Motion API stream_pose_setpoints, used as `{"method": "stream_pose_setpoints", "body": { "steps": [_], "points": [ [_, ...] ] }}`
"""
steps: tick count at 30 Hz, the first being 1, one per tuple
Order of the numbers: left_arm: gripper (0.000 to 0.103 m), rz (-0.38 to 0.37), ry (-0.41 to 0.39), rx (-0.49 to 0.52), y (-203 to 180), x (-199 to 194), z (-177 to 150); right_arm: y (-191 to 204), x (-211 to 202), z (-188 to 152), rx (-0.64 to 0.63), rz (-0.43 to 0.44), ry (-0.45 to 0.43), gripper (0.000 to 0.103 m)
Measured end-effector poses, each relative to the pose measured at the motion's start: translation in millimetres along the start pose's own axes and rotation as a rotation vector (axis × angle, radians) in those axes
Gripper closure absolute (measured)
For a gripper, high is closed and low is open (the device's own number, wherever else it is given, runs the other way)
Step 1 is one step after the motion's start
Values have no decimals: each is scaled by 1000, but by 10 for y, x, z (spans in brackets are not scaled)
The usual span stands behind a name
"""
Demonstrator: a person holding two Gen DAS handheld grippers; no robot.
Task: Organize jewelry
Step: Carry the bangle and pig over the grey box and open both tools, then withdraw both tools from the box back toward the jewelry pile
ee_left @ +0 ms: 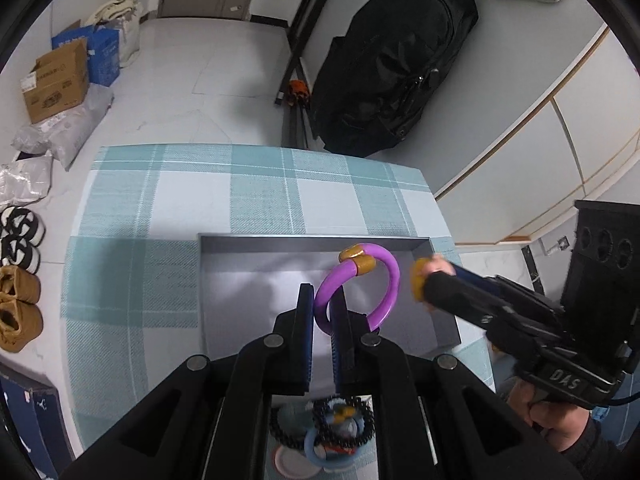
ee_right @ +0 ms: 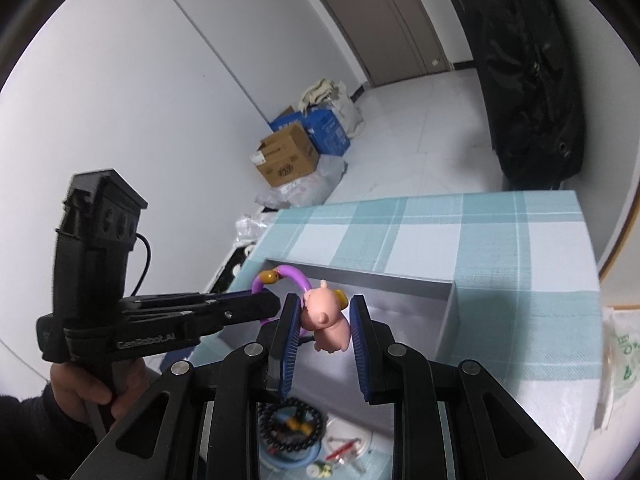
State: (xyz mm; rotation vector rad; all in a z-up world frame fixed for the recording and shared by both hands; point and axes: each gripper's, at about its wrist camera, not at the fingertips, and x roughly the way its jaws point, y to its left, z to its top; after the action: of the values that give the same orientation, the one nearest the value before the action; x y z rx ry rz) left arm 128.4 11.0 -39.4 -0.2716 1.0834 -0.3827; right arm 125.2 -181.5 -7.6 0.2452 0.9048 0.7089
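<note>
My left gripper (ee_left: 322, 308) is shut on a purple ring bracelet (ee_left: 384, 280) with gold end caps, held above the grey tray (ee_left: 312, 240). The bracelet also shows in the right wrist view (ee_right: 296, 274), with the left gripper (ee_right: 264, 306) on it. My right gripper (ee_right: 325, 312) has its jaws apart around a pink pig charm (ee_right: 326, 318) with a yellow piece, which touches the left finger (ee_right: 290, 320). In the left wrist view the right gripper (ee_left: 430, 286) is blurred at the bracelet's right. A pile of jewelry (ee_left: 324, 428), with a black bead bracelet (ee_right: 288, 426), lies below both grippers.
The tray sits on a teal checked tablecloth (ee_left: 160, 208). A black backpack (ee_left: 396, 64) stands beyond the table. Boxes (ee_left: 56, 80), bags and shoes (ee_left: 18, 280) lie on the floor at left. A white bag (ee_right: 616, 368) lies at the table's right.
</note>
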Motion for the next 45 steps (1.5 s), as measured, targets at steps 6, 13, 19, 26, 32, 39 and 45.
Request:
{"method": "stream_pose_setpoints", "body": {
  "steps": [6,13,19,26,32,39,45],
  "points": [
    [72,-4,6,27,10,60,82,-128,176,22,13,-8,30,53],
    [40,-27,-74,21,32,-123,92,-128,-6,41,-21,-22,-65,25],
    [40,20,-97,31,-25,-227,14,-146,-94,23,-6,-49,-94,15],
    [35,92,-164,51,-109,-358,-144,-70,-323,-94,-22,-73,-164,3],
    [34,120,-218,52,-118,-521,-325,51,-489,-240,-51,-96,-201,0],
    [33,104,-189,54,-115,-526,-524,138,-536,-406,-89,-148,-184,0],
    [33,120,-84,140,-245,-309,-700,148,-576,-555,-93,-173,-156,0]
  ]
}}
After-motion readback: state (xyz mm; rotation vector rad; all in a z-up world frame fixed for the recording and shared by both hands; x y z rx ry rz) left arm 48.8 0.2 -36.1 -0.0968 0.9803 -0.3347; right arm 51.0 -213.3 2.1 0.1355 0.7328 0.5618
